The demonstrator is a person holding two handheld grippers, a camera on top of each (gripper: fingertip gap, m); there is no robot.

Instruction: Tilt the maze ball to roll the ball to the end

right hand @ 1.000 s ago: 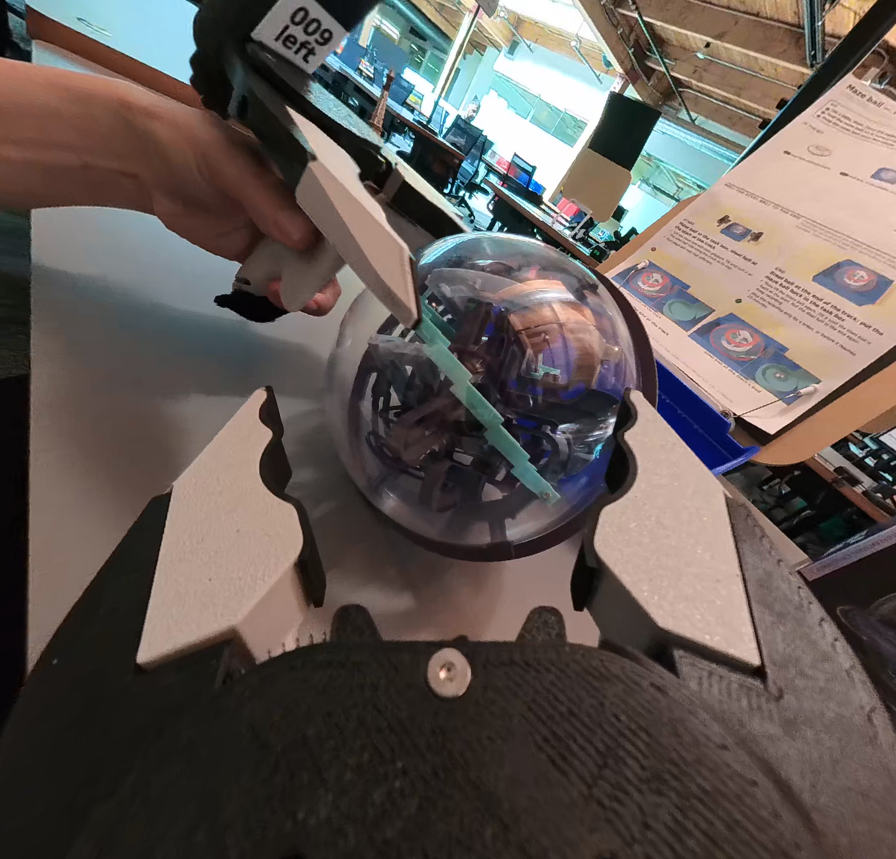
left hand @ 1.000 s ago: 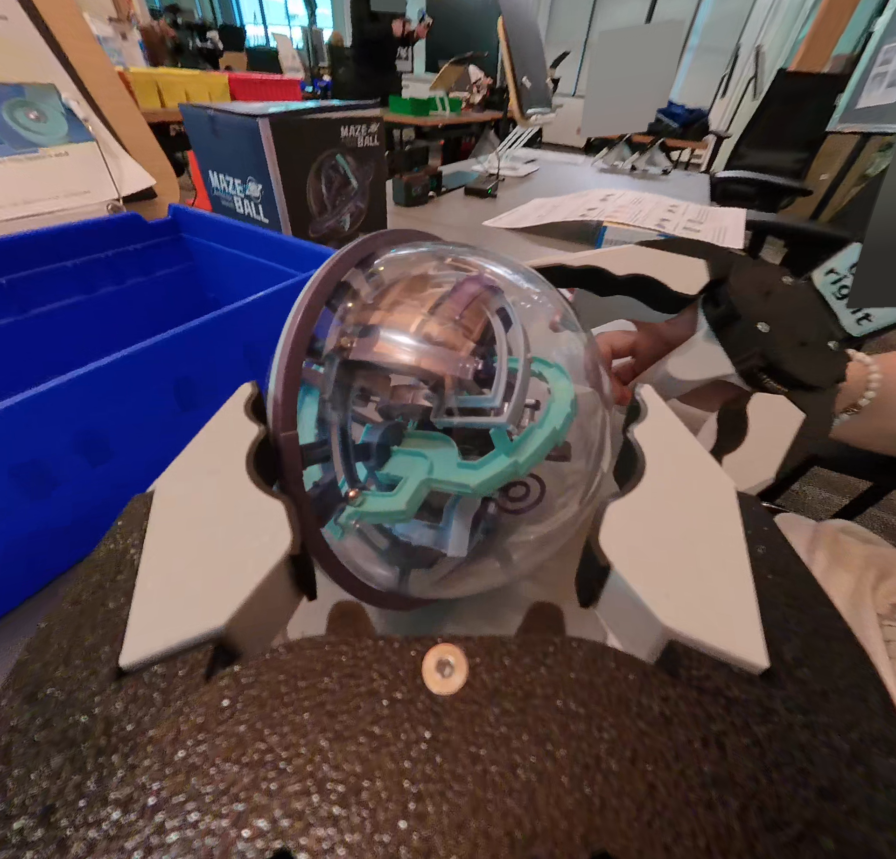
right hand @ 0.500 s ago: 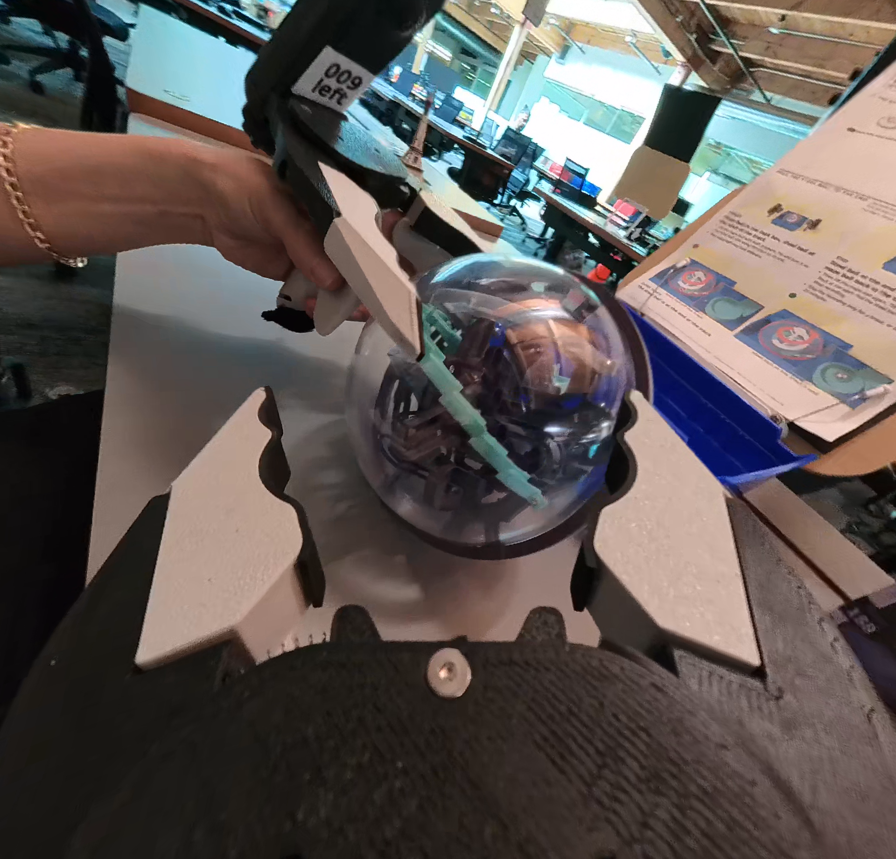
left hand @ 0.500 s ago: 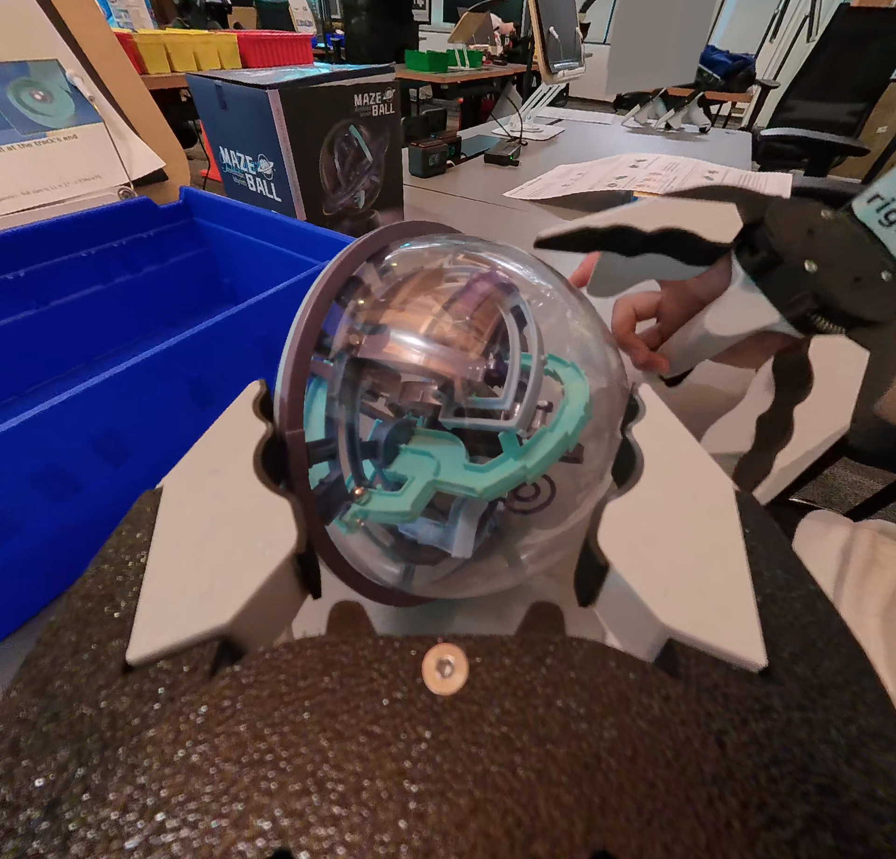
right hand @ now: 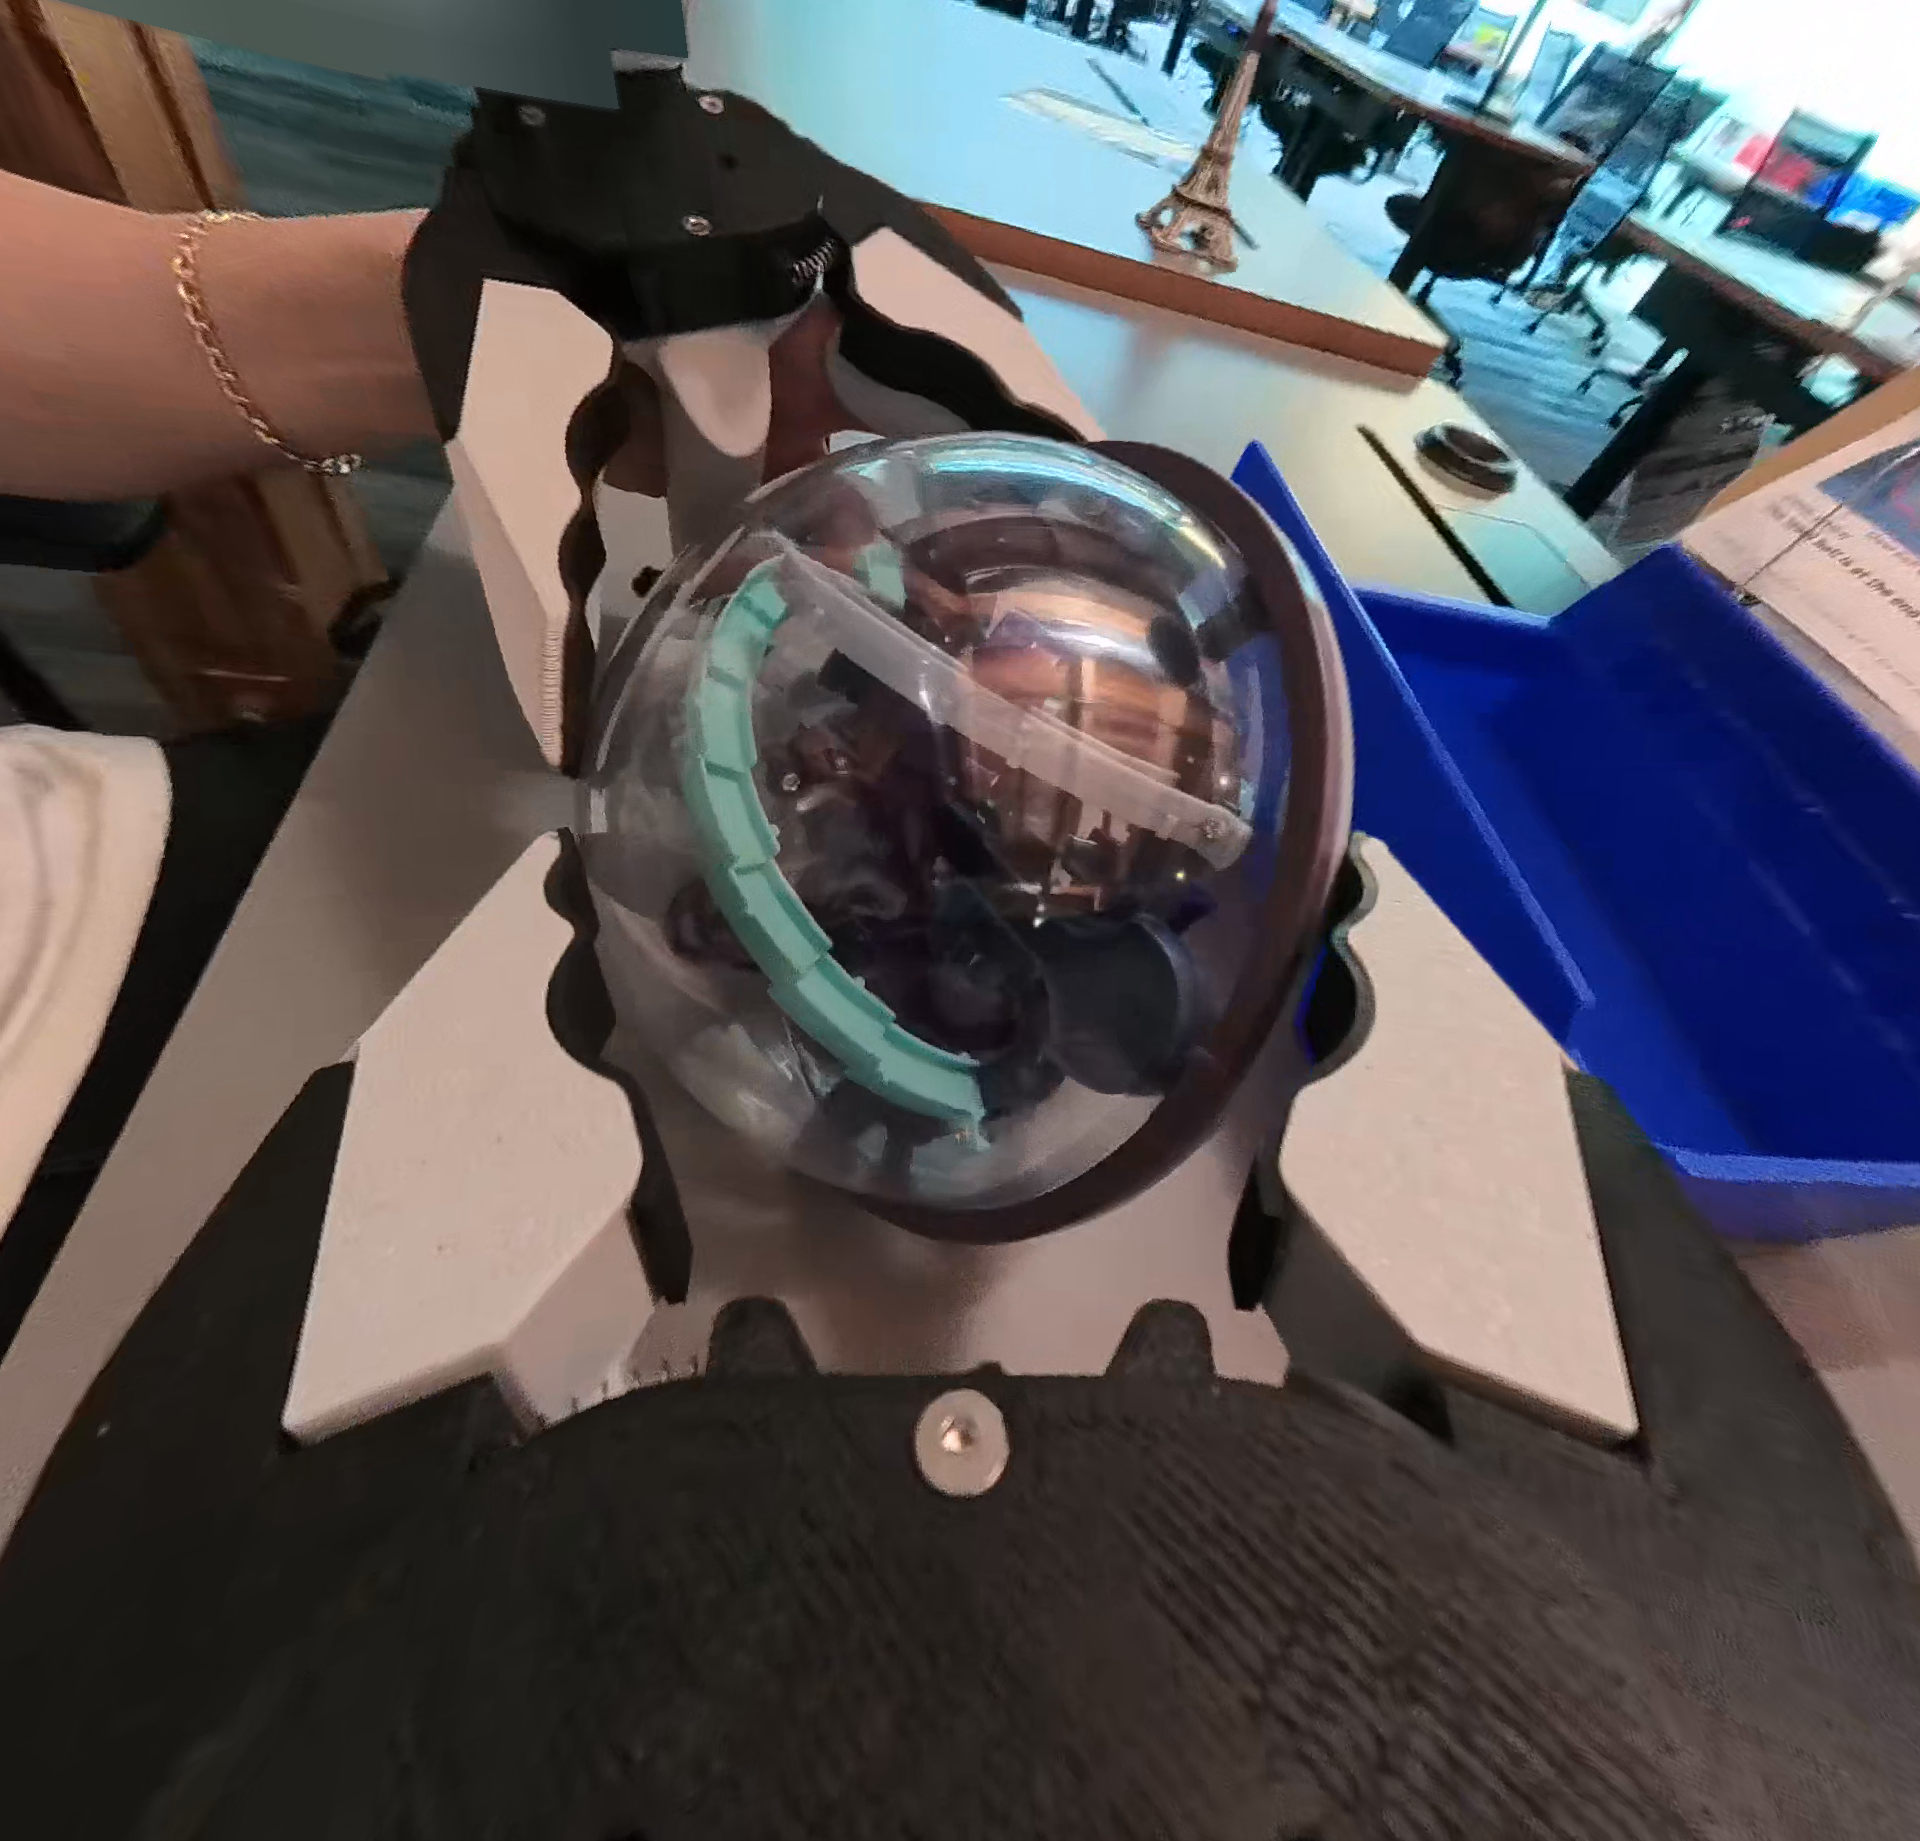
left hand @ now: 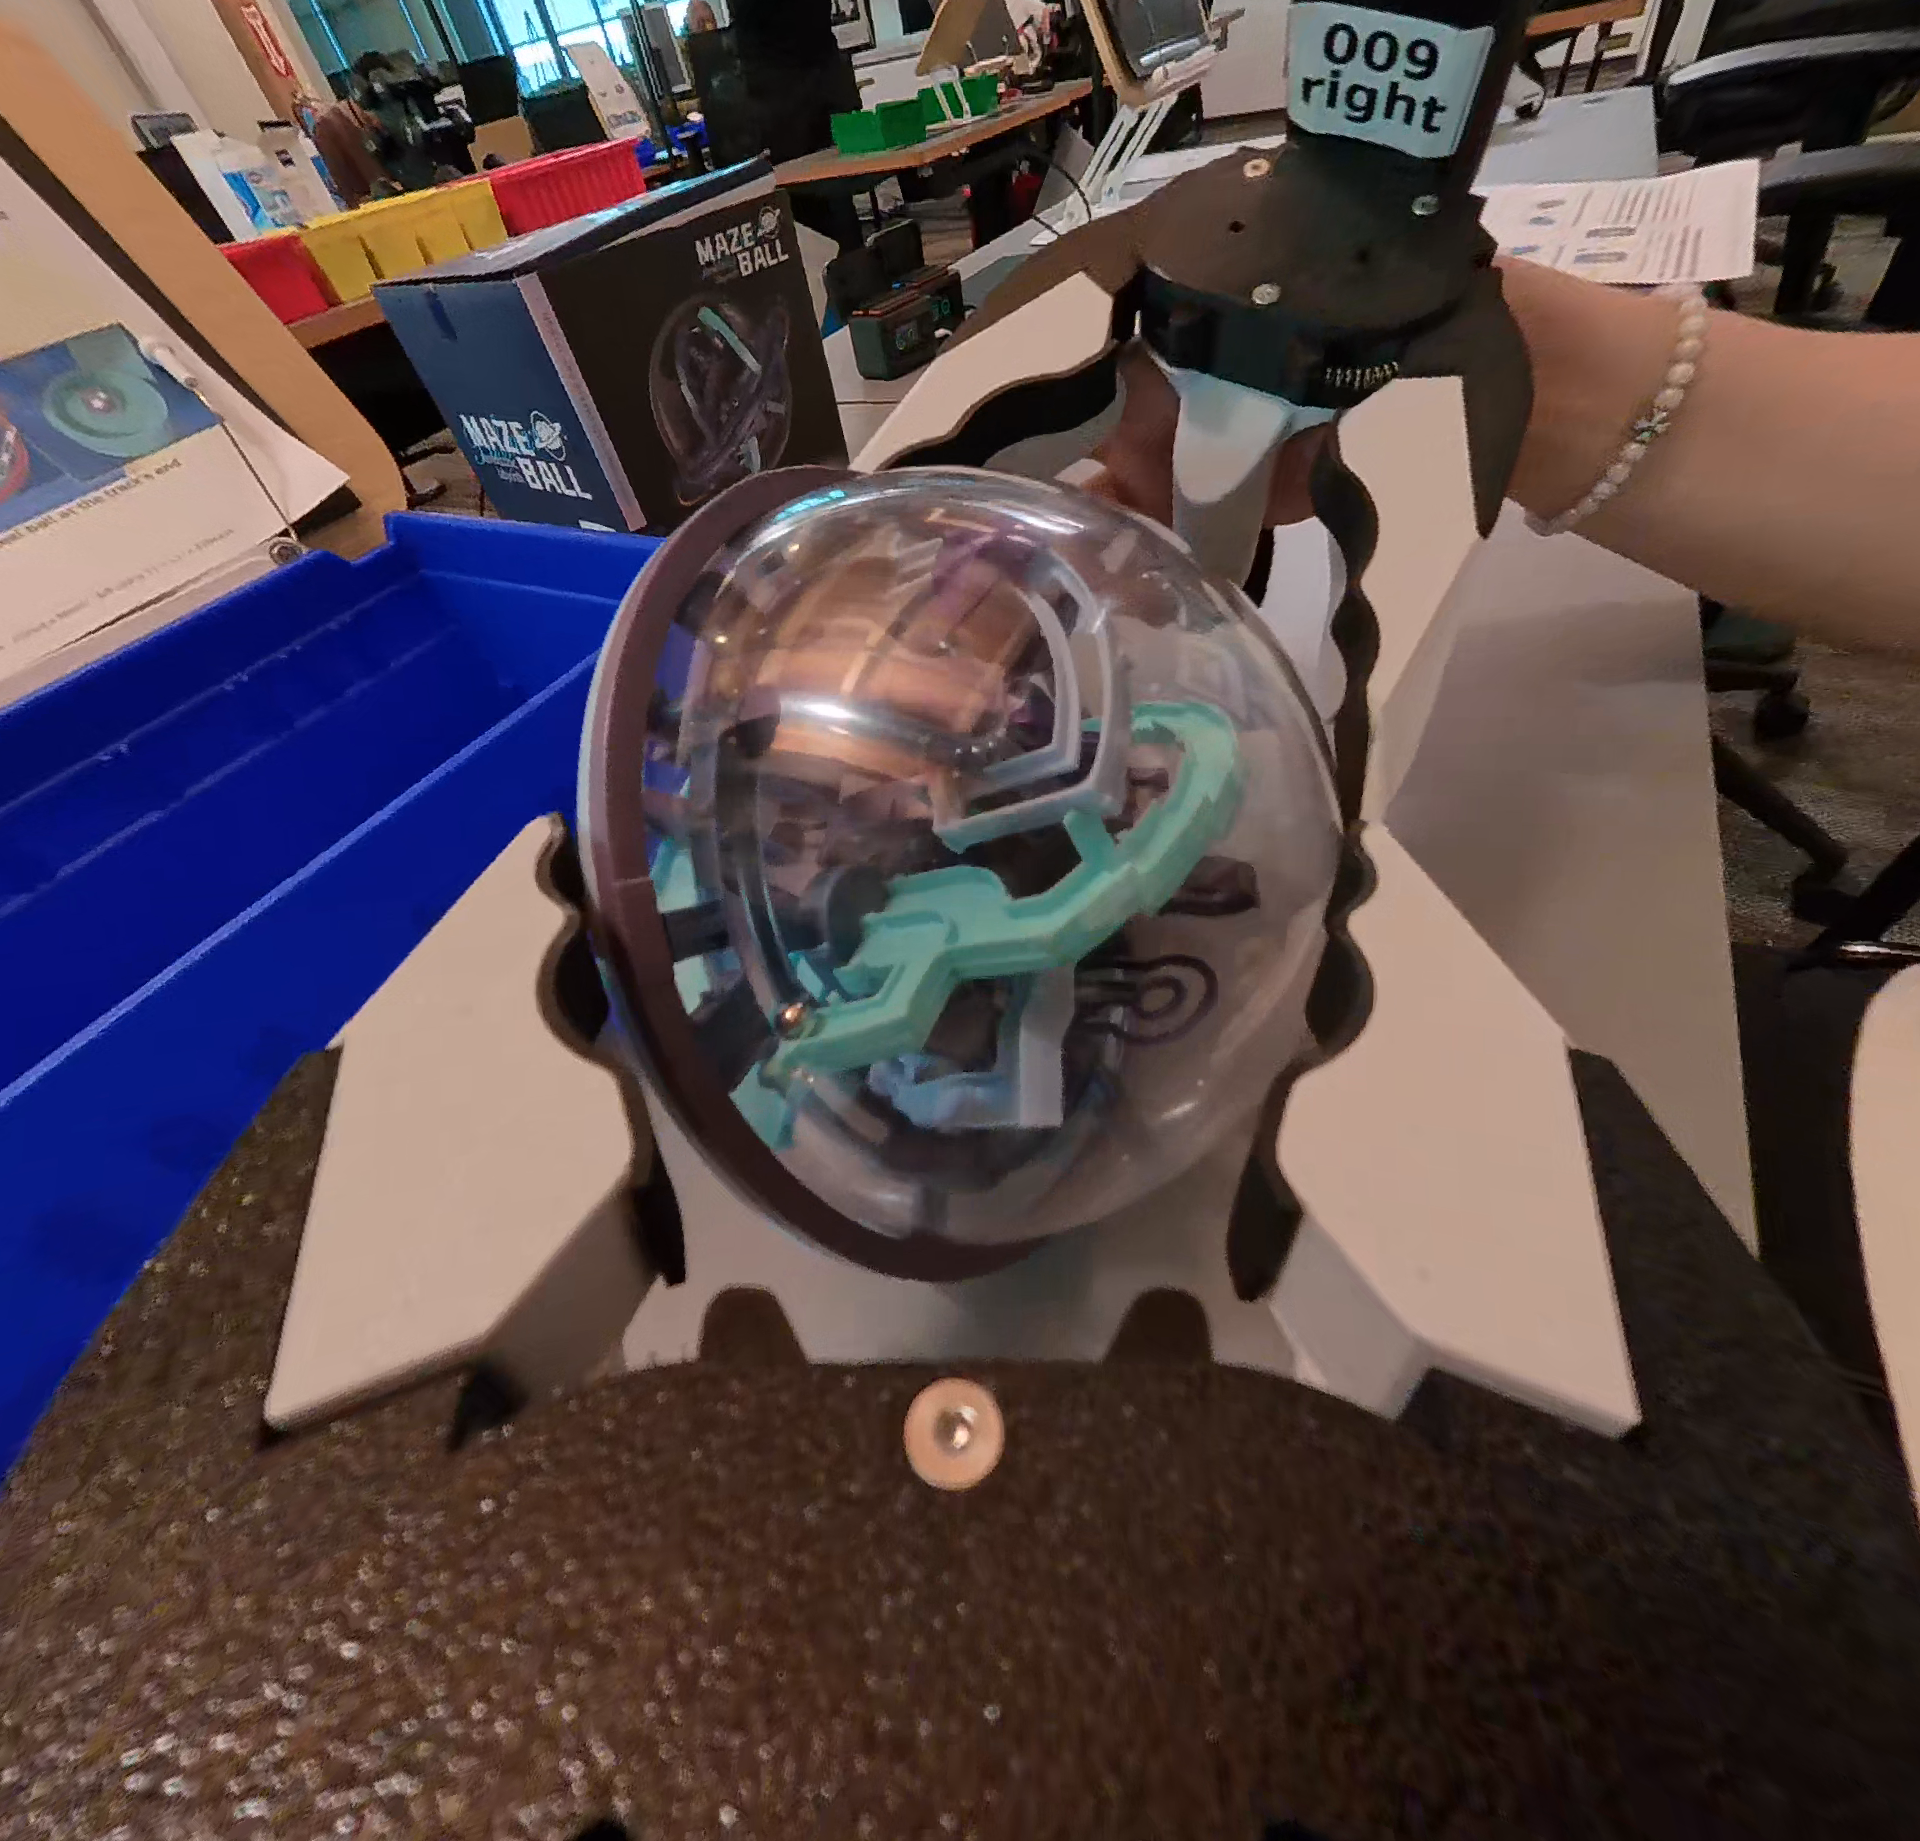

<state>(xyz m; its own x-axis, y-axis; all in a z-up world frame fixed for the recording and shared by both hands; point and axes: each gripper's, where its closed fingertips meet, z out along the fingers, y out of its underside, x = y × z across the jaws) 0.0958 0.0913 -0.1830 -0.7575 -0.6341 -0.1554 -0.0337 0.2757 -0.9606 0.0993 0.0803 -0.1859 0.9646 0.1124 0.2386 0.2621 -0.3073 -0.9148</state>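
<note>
Busy workshop behind, pale counter [left hand: 1538, 752] underneath, blue bin [left hand: 260, 752] just beside the work and a printed box [left hand: 623, 368] farther back. Found maze ball [left hand: 935, 731] pinched between the fingers of the left gripper [left hand: 956, 856], one finger on the dark rim, the other on the clear dome. Found right gripper [right hand: 961, 866] closed on the same sphere from the opposite side, again one finger on the rim and one on the dome, facing the left gripper head-on. Changed within the last second: right gripper brought round from a sideways reach, with one finger clear of the dome, to a square, two-sided hold. Left gripper's seat on the sphere unchanged, though pitched against a shifted background. Not changed: small metal ball [left hand: 795, 1014] sitting at the low end of the teal track [left hand: 1039, 918], close to the rim, same spot as a second ago. Judged a regrip and reorientation, not progress: no travel along the track recorded. Contact between sphere and counter not determinable. Finish point of the maze not identifiable. Next tilt judged to need slow, joint rotation of both grippers to send the small metal ball along the zigzag. Risks noted: loss of the small metal ball off the open track edge under a sharp tilt, and slip of the smooth dome in either pinch.
</note>
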